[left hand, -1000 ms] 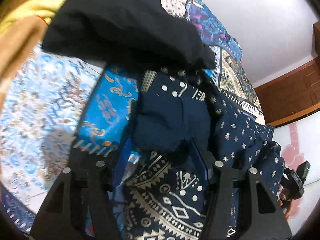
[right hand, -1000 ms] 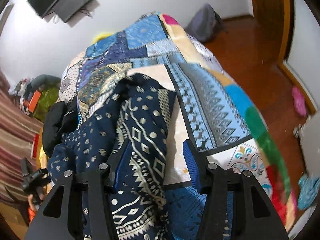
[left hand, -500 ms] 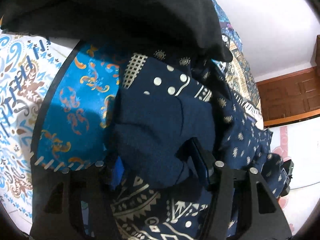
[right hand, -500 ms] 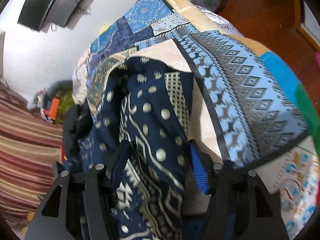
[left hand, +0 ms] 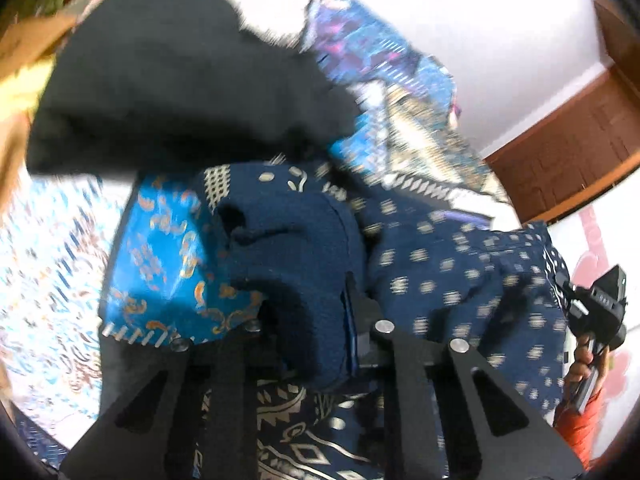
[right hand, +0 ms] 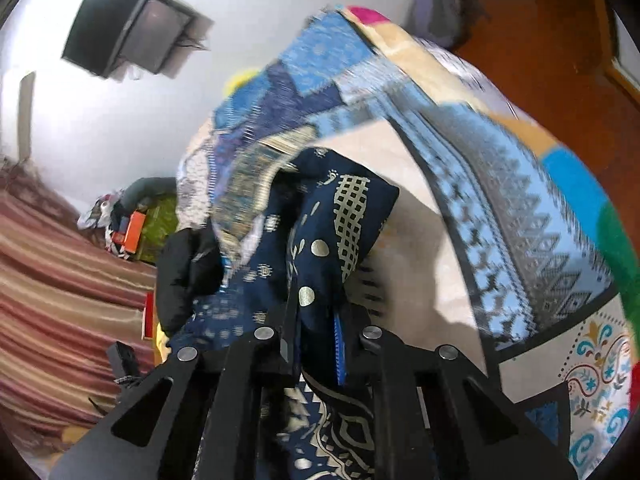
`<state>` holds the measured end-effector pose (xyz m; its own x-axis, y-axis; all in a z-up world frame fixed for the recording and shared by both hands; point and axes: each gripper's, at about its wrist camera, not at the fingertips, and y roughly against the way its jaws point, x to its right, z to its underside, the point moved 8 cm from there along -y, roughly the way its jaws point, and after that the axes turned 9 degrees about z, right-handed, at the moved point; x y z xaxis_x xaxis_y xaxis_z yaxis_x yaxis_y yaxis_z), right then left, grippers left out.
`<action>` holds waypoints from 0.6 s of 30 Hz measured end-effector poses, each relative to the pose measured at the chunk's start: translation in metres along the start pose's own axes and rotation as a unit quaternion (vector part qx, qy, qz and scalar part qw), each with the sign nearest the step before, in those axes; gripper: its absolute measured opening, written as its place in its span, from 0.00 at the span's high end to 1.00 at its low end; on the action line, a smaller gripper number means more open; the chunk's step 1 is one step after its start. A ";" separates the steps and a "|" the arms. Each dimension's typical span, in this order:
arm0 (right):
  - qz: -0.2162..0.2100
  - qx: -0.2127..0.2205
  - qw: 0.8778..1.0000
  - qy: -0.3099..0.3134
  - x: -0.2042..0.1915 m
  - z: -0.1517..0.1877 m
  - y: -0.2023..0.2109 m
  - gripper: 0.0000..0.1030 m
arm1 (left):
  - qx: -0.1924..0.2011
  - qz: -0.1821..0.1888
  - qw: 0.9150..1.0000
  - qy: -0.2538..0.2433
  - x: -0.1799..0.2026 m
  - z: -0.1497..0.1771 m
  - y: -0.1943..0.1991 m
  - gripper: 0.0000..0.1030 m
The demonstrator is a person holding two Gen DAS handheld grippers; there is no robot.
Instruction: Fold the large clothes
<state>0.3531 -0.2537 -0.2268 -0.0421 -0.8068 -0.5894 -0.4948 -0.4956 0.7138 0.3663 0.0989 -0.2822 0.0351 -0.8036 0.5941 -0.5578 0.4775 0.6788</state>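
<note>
A large navy garment with cream dots and geometric print (left hand: pixel 460 264) lies bunched on a patchwork bedspread (left hand: pixel 156 248). My left gripper (left hand: pixel 308 312) is shut on a thick fold of the navy garment's plain inner side. My right gripper (right hand: pixel 316 316) is shut on another edge of the same garment (right hand: pixel 332 232), which rises between its fingers. The garment hangs between the two grippers. The other gripper and the hand holding it show at the right edge of the left wrist view (left hand: pixel 600 312).
A black garment (left hand: pixel 176 80) lies on the bed just beyond the navy one, also in the right wrist view (right hand: pixel 180 268). The bedspread (right hand: pixel 500 208) slopes off to a wooden floor (right hand: pixel 560 40). A wall-mounted screen (right hand: pixel 128 36) and a cluttered corner (right hand: pixel 132 224) are behind.
Both grippers have closed onto the navy garment, which they straddled open before. Both views have tilted and lifted a little, and the cloth has bunched up.
</note>
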 end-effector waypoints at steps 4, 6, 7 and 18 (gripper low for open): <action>-0.006 0.029 0.998 0.048 -0.036 -0.010 0.022 0.91 | 0.041 0.006 0.998 -0.055 0.036 -0.019 0.043 0.83; -0.006 0.049 0.997 0.067 -0.053 -0.016 0.032 0.91 | 0.061 0.010 0.995 -0.079 0.050 -0.027 0.065 0.83; -0.009 0.062 0.995 0.079 -0.064 -0.020 0.039 0.91 | 0.074 0.012 0.993 -0.090 0.062 -0.033 0.073 0.84; -0.022 0.147 0.978 0.145 -0.137 -0.076 0.073 0.91 | 0.180 0.013 0.968 -0.174 0.129 -0.115 0.135 0.84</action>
<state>0.3888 -0.2043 -0.0653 0.2116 -0.8657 -0.4537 -0.7209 -0.4517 0.5256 0.3911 0.1002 -0.0642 -0.2291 -0.8936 0.3861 -0.8098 0.3950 0.4338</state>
